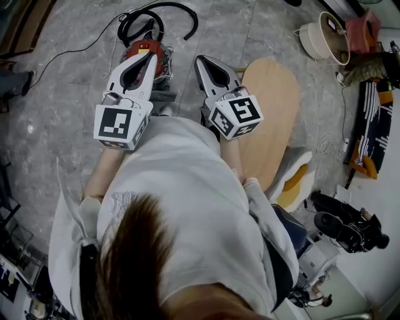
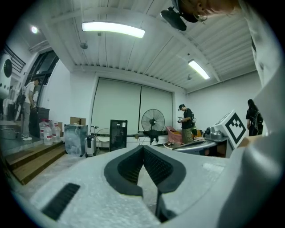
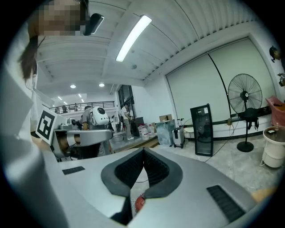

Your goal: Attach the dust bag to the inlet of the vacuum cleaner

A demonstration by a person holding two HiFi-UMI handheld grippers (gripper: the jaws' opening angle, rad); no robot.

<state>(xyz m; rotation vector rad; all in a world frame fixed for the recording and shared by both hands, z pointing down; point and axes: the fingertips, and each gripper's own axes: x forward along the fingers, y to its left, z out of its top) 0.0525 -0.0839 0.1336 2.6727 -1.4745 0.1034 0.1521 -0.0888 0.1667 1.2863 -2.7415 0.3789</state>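
Observation:
The red vacuum cleaner [image 1: 157, 55] lies on the grey floor ahead of me, its black hose [image 1: 164, 14] curled beyond it. My left gripper [image 1: 149, 56] hangs above the machine, pointing about level, its jaws closed with nothing between them [image 2: 143, 148]. My right gripper [image 1: 201, 61] is held beside it to the right, also shut and empty [image 3: 143, 152]; a sliver of the red vacuum cleaner [image 3: 139, 202] shows below its jaws. I see no dust bag in any view.
A rounded wooden board [image 1: 273, 106] lies on the floor to the right. A white bucket [image 1: 325, 36] stands at the far right. A pedestal fan [image 2: 152, 121], a black cabinet [image 2: 118, 134] and a standing person [image 2: 186, 124] are across the room.

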